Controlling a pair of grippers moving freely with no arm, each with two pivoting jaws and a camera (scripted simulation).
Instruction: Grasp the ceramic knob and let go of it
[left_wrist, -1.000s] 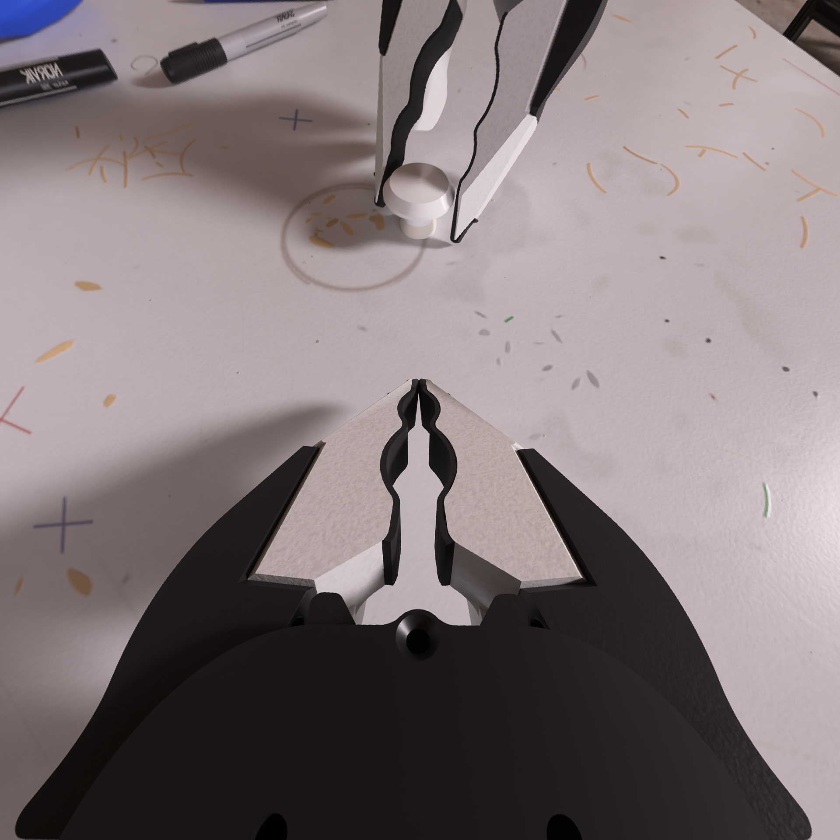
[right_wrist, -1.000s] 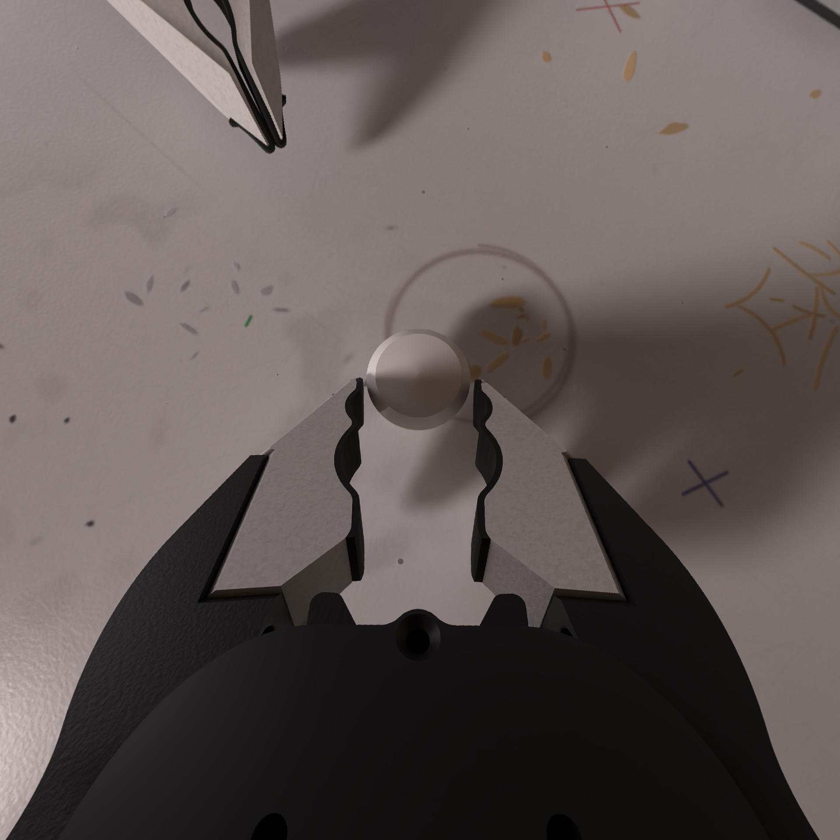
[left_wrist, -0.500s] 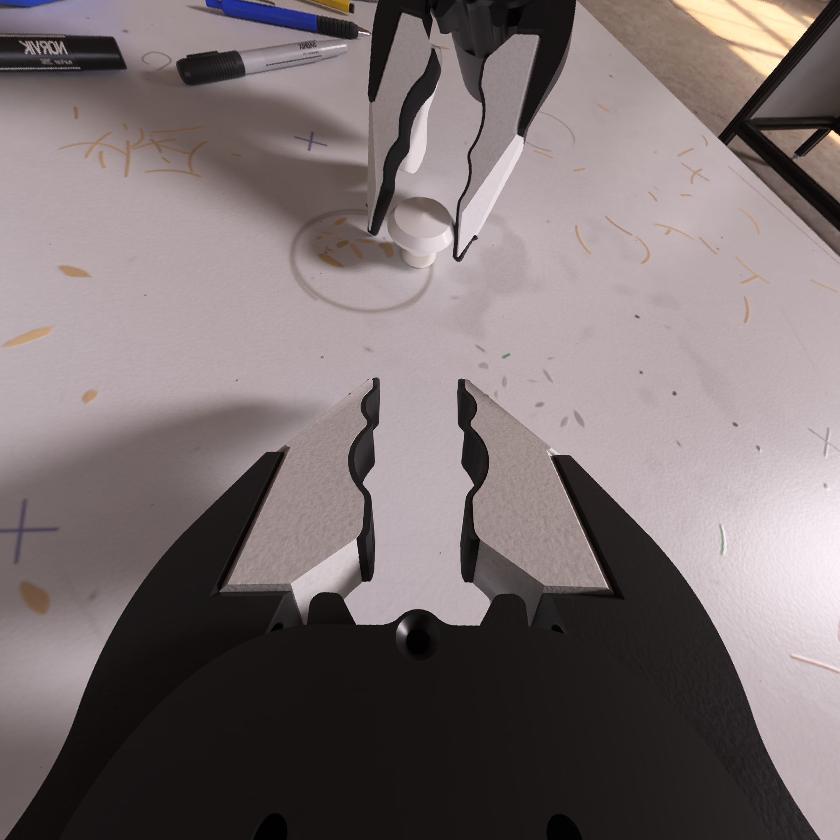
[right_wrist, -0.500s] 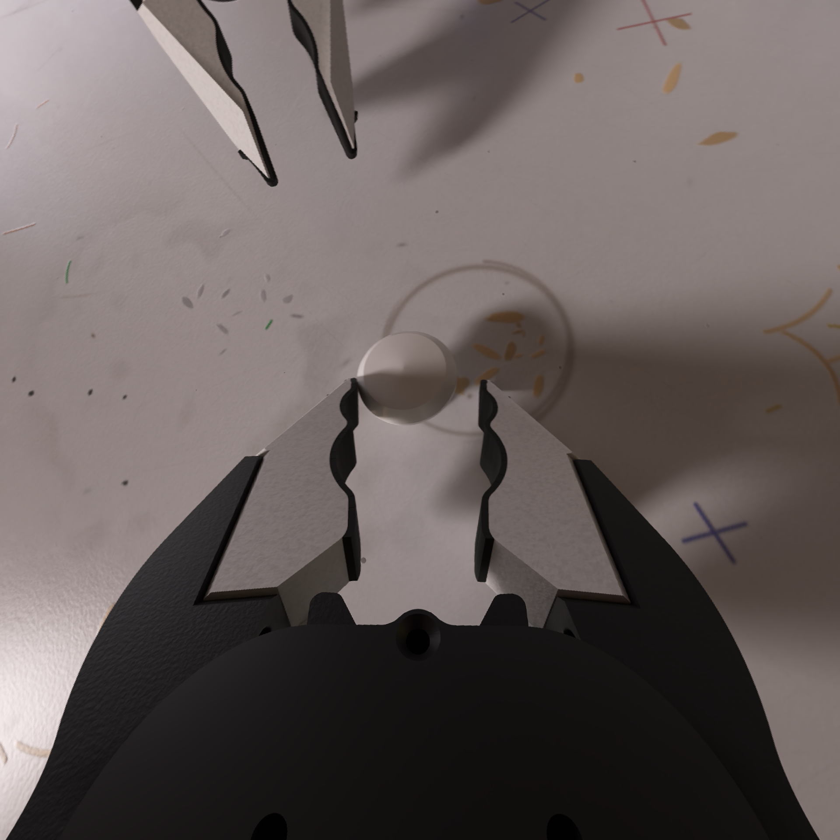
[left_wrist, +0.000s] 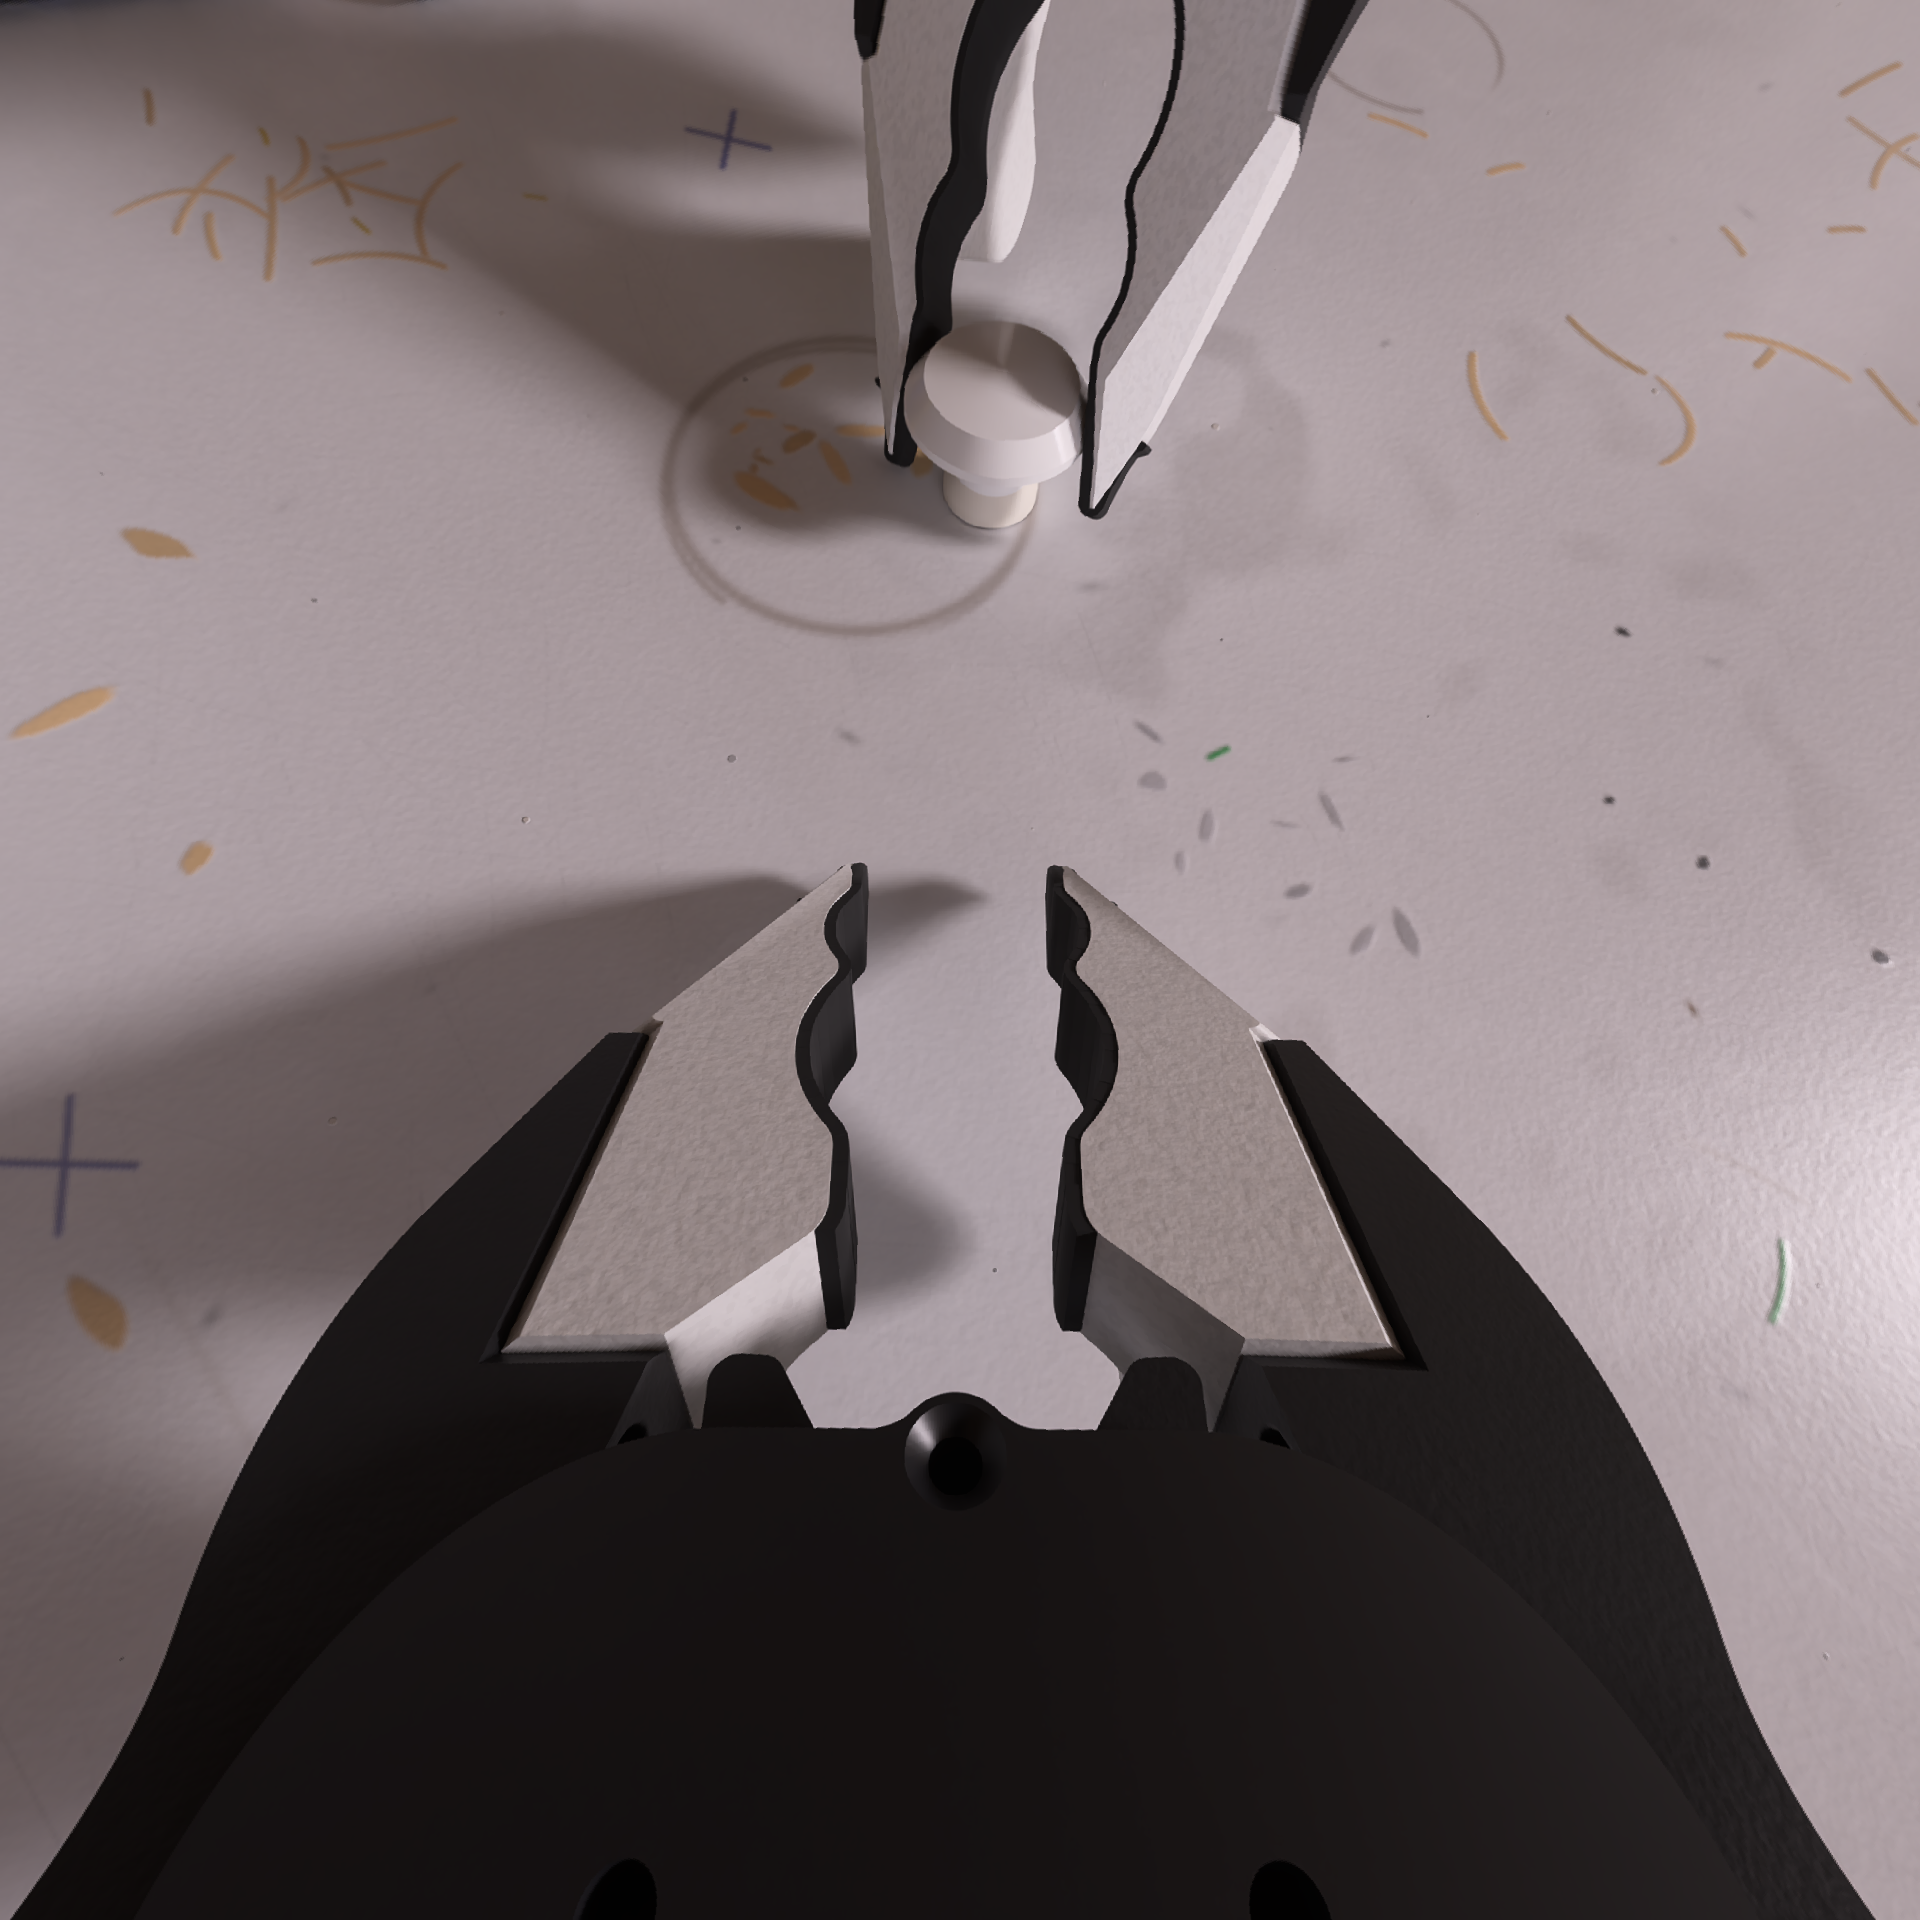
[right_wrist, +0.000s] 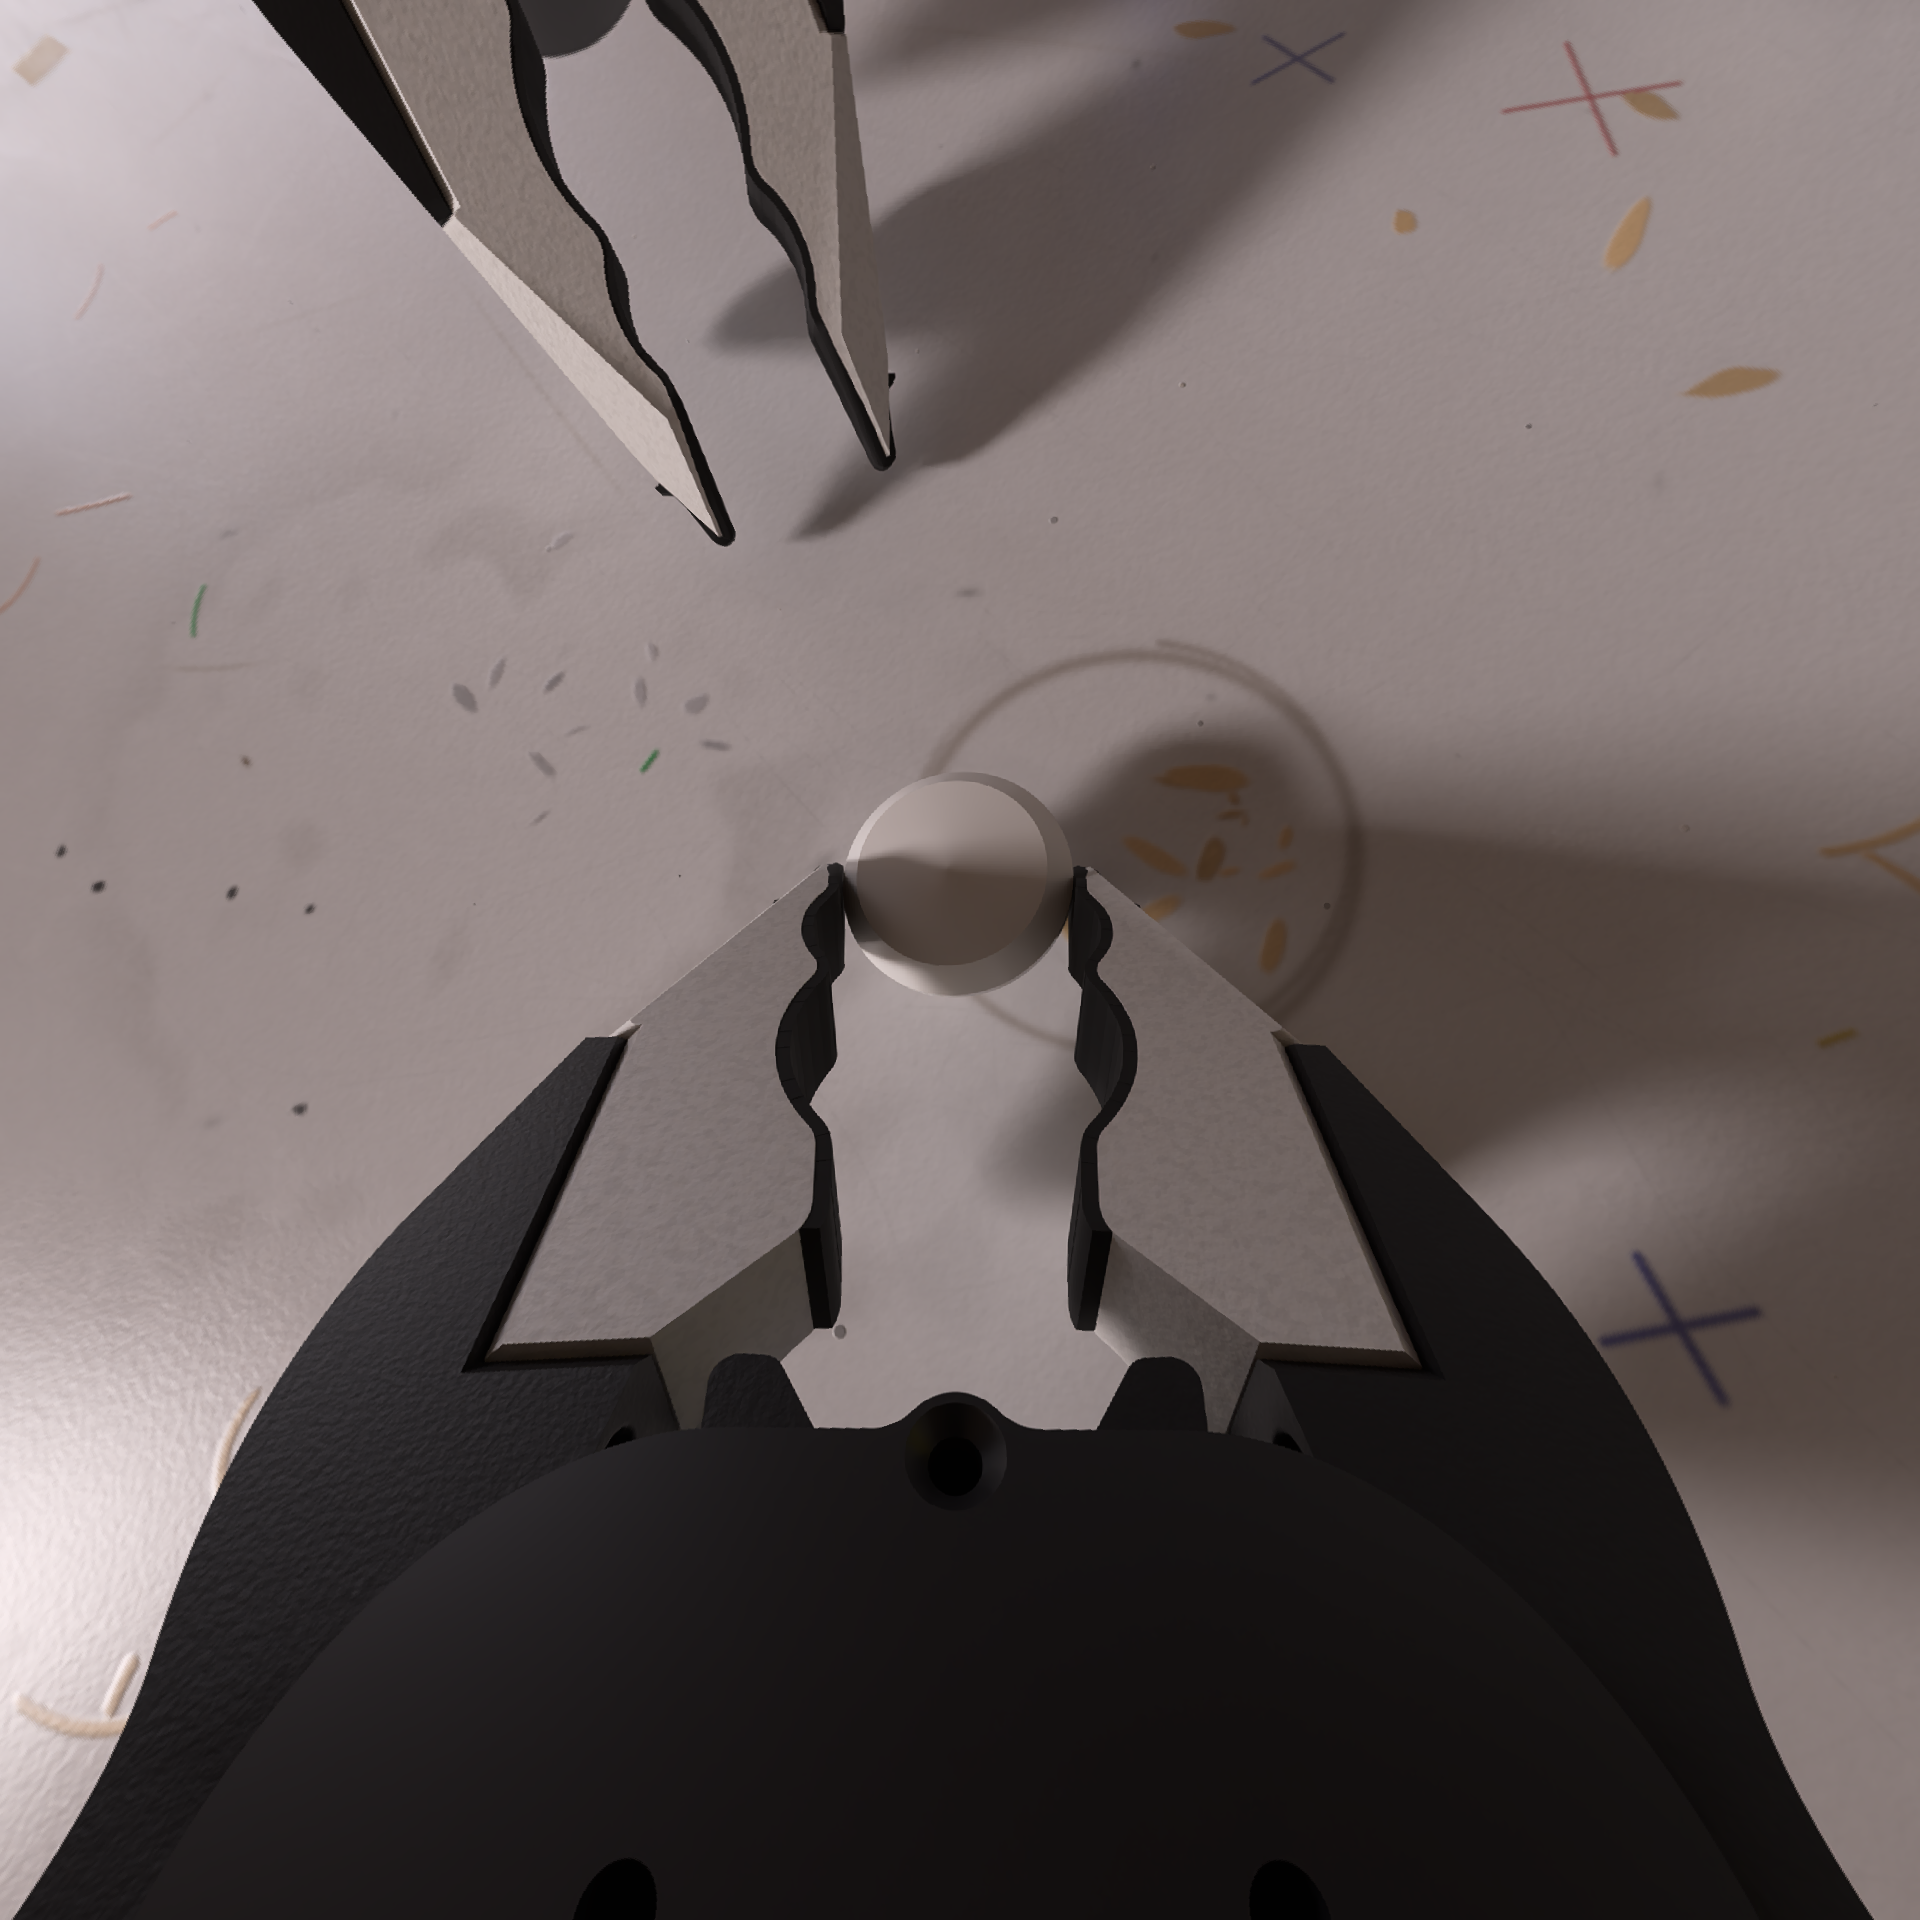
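Note:
The white ceramic knob (left_wrist: 992, 410) stands upright on its short stem on the pale table, at the edge of a drawn ring. My right gripper (right_wrist: 958, 878) comes down over it, and both fingertips press the sides of the knob's round head (right_wrist: 956, 883). It shows the same way in the left wrist view (left_wrist: 995, 483). My left gripper (left_wrist: 956, 878) is open and empty, low over the table, a short way from the knob and pointing at it. It appears at the top of the right wrist view (right_wrist: 800, 499).
The table (left_wrist: 1455, 675) bears a thin drawn ring (left_wrist: 862, 627), small crosses, orange scribbles and grey flecks, all flat marks. Both grippers cast dark shadows across it.
My left gripper went from shut to open and has drawn closer to the knob. My right gripper's fingers have closed in from a wider gap onto the knob's head.

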